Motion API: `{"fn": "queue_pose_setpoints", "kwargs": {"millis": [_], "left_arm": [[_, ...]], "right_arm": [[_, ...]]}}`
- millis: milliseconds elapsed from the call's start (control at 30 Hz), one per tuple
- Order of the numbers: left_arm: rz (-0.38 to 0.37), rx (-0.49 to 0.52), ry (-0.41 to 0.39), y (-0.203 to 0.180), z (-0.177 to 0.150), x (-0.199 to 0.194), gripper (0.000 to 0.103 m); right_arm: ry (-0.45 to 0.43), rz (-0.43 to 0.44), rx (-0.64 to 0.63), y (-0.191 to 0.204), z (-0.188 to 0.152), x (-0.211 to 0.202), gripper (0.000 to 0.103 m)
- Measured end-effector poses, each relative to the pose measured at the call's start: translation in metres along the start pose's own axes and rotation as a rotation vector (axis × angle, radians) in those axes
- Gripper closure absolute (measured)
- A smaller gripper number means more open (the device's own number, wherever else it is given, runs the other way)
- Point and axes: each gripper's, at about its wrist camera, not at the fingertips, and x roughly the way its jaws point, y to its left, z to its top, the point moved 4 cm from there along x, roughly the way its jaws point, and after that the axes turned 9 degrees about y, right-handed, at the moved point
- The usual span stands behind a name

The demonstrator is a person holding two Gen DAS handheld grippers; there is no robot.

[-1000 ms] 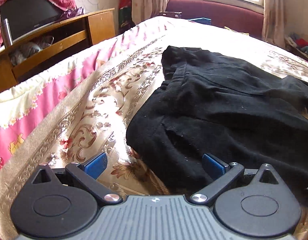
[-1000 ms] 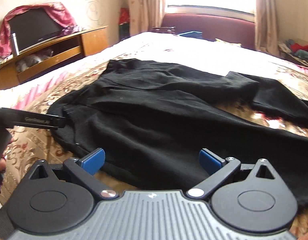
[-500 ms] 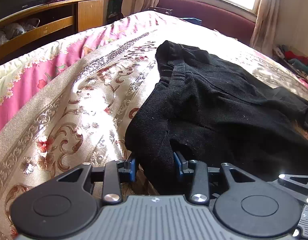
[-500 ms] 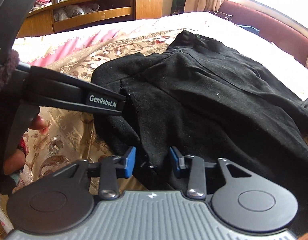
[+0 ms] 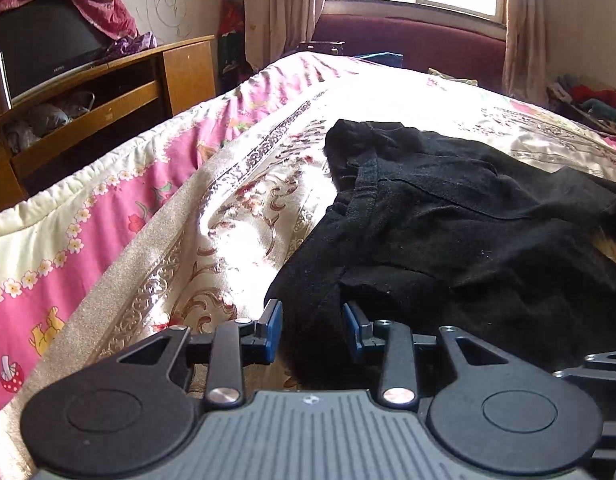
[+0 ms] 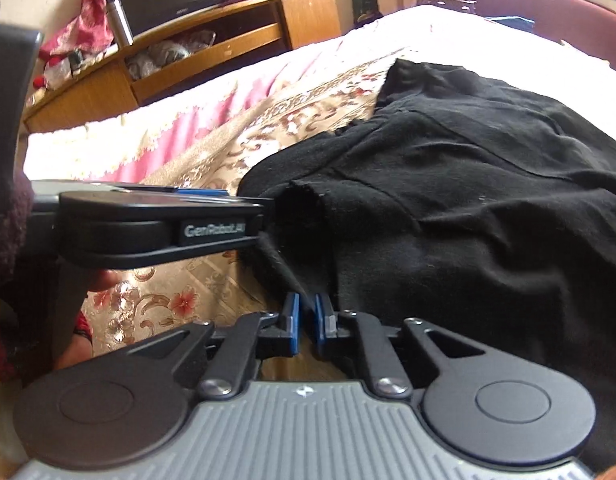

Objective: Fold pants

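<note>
Black pants [image 5: 448, 232] lie crumpled on a floral bedspread [image 5: 212, 216], waistband toward me. My left gripper [image 5: 313, 330] has its blue pads closed around a thick bunch of the near waistband edge. In the right wrist view the pants [image 6: 468, 200] fill the right half. My right gripper [image 6: 306, 322] is shut on a thin fold of the pants' near edge, lifted slightly. The left gripper also shows in the right wrist view [image 6: 264, 216], side-on at the left, clamped on the waistband corner.
A wooden TV stand [image 5: 108, 92] with a television stands left of the bed. A dark red sofa [image 5: 408, 40] and a window lie beyond the bed. The pink bedspread border [image 5: 88, 240] drops off at the left edge.
Both grippers went from wide open to closed on the near edge of the pants. The right gripper's jaws have narrowed further since half a second ago and the fabric is lifted a little.
</note>
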Motion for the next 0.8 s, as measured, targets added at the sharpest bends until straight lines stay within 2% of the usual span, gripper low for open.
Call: {"fn": "queue_pose_setpoints", "kwargs": {"millis": [67, 133, 167, 367, 433, 500, 567, 633, 700, 733, 767, 800], "left_arm": [[-0.003, 0.032, -0.022, -0.012, 0.002, -0.01, 0.055], [-0.035, 0.056, -0.027, -0.029, 0.003, -0.017, 0.055], [-0.05, 0.074, -0.029, -0.04, 0.003, -0.02, 0.054], [-0.17, 0.176, -0.016, -0.135, 0.002, -0.028, 0.054], [-0.213, 0.199, -0.003, -0.172, 0.002, -0.029, 0.054], [-0.239, 0.224, 0.001, -0.207, 0.003, -0.032, 0.054], [-0.253, 0.266, 0.005, -0.241, 0.005, -0.037, 0.054], [-0.26, 0.322, 0.01, -0.272, 0.008, -0.041, 0.054], [-0.253, 0.374, 0.002, -0.295, 0.009, -0.046, 0.053], [-0.248, 0.394, 0.0, -0.303, 0.01, -0.048, 0.053], [-0.244, 0.413, -0.001, -0.31, 0.01, -0.05, 0.053], [-0.239, 0.43, -0.003, -0.317, 0.01, -0.052, 0.052]], "right_arm": [[-0.033, -0.04, 0.069, -0.03, -0.014, -0.027, 0.087], [-0.052, -0.102, 0.184, -0.073, -0.034, -0.055, 0.075], [-0.061, -0.142, 0.248, -0.097, -0.048, -0.069, 0.074], [-0.172, -0.483, 0.666, -0.252, -0.154, -0.182, 0.071], [-0.231, -0.574, 0.785, -0.294, -0.19, -0.218, 0.061], [-0.288, -0.645, 0.87, -0.329, -0.218, -0.245, 0.057], [-0.347, -0.655, 0.958, -0.358, -0.241, -0.261, 0.056], [-0.392, -0.6, 1.053, -0.383, -0.259, -0.266, 0.051], [-0.437, -0.544, 1.126, -0.404, -0.273, -0.267, 0.051], [-0.466, -0.529, 1.149, -0.412, -0.277, -0.266, 0.055], [-0.499, -0.516, 1.168, -0.417, -0.28, -0.268, 0.066], [-0.544, -0.484, 1.181, -0.422, -0.285, -0.272, 0.094]]}}
